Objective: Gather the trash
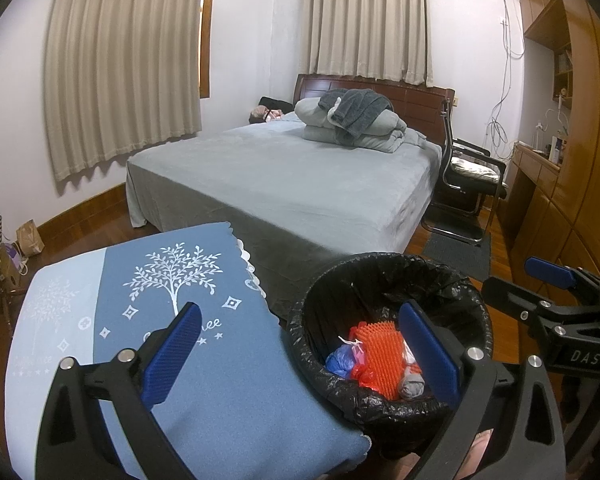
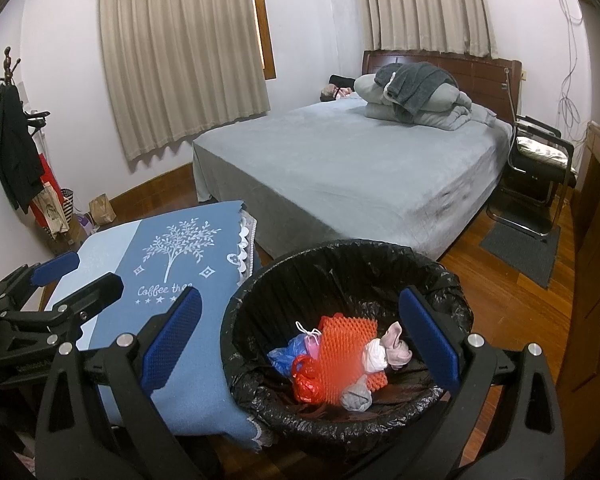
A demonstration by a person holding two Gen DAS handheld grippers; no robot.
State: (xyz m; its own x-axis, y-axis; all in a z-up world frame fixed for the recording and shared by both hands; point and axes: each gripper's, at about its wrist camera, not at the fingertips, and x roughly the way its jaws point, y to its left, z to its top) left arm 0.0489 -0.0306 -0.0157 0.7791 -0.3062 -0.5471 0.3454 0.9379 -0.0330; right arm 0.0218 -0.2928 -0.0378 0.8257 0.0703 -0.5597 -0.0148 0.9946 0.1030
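A bin with a black liner [image 1: 380, 264] [image 2: 340, 248] stands on the wood floor beside a table under a blue tree-print cloth [image 1: 240, 400] [image 2: 112, 256]. In it lie an orange foam net [image 1: 380, 356] [image 2: 340, 348], a blue bag [image 1: 338, 360] [image 2: 286, 354], a red bag [image 2: 308, 380], a grey wad [image 1: 412, 384] [image 2: 356, 396] and a white-pink wad [image 2: 388, 348]. My left gripper [image 1: 300, 354] [image 2: 74, 280] hovers open over the table edge and the bin rim, holding nothing. My right gripper [image 2: 300, 340] [image 1: 528, 284] hangs open above the bin, also holding nothing.
A grey bed [image 2: 360, 168] with folded bedding fills the room behind the bin. A black chair [image 2: 536, 168] and a dark mat [image 2: 524, 248] sit to the right, by wooden cabinets [image 1: 572, 184]. A coat rack [image 2: 12, 132] and paper bags [image 2: 102, 208] stand at the left wall.
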